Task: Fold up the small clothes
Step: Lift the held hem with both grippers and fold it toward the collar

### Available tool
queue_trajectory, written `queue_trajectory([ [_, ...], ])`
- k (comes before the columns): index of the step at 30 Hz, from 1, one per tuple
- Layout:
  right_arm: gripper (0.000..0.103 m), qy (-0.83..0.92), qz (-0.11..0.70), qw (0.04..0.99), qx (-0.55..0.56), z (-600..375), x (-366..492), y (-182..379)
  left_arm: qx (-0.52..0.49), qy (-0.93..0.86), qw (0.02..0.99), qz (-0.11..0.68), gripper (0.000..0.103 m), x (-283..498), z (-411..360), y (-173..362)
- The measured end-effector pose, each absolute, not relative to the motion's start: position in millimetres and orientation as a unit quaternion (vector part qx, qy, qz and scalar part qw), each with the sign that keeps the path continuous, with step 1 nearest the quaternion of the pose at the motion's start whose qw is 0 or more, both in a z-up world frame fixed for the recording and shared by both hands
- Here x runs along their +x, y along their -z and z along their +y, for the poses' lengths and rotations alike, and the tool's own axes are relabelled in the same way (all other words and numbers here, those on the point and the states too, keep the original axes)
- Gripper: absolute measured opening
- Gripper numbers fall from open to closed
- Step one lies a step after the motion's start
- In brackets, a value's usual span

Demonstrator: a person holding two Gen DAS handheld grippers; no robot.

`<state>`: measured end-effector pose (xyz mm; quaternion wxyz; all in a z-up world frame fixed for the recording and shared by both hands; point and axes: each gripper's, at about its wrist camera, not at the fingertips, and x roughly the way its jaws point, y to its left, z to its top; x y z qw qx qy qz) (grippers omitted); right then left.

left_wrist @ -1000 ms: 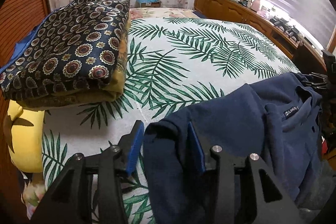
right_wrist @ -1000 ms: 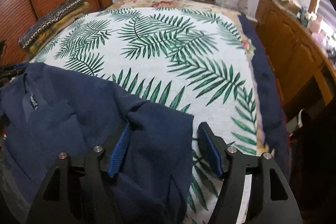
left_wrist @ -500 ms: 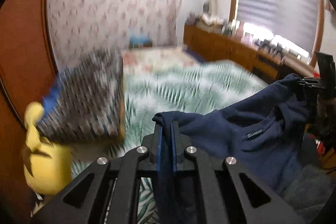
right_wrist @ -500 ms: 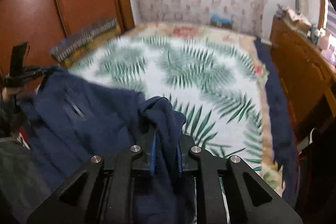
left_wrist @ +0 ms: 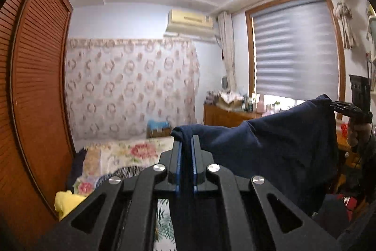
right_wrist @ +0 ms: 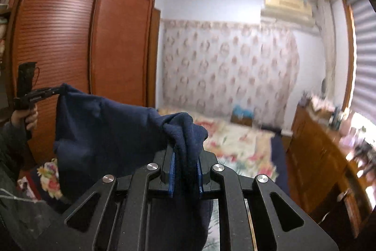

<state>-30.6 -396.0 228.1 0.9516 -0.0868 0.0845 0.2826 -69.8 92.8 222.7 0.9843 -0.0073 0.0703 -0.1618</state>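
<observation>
Left gripper (left_wrist: 186,147) is squeezed tight on one corner of the dark blue shirt (left_wrist: 277,145), and the right gripper (right_wrist: 184,157) is squeezed tight on the other corner, with a thick bunch of cloth stuffed between its blue pads. Both are lifted high, so the shirt hangs in the air between them, well above the bed (right_wrist: 235,145). I think a few things could go wrong. The left one only pinches a small bit of cloth near the tip, so a hard shake or pull might make the shirt slip out and drop in a heap. The right one holds a fat wad, so the shirt might hang twisted and land with wrinkles. If one side comes down before the other, the shirt could fall crooked on the bed, or slide off the edge. Now the count: two grippers, one blue shirt, one bed, one wooden wardrobe (right_wrist: 70,51), one window blind (left_wrist: 296,48), one air conditioner (left_wrist: 190,20), one yellow thing (left_wrist: 68,202) low at the left that I cannot make out
</observation>
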Motion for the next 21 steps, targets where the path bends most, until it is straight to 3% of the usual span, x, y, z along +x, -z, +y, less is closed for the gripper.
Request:
queue_trajectory([
  [6, 0.011, -0.280, 0.032, 0.956, -0.079, -406, -57, -270, -0.005, 0.161, 0.986, 0.041, 0.004, -84, 105, -240],
  [11, 0.011, -0.271, 0.039, 0.958, -0.084, -408, -46, -281, -0.002, 0.158, 0.986, 0.053, 0.004, -69, 105, -238],
  [16, 0.011, -0.245, 0.094, 0.960, -0.093, -409, 19, -250, 0.018, 0.125, 0.985, 0.113, 0.005, 14, 95, -196],
  [21, 0.013, -0.205, 0.176, 0.958, -0.095, -398, 146, -181, 0.023, 0.078, 0.977, 0.198, 0.012, 124, 85, -126],
])
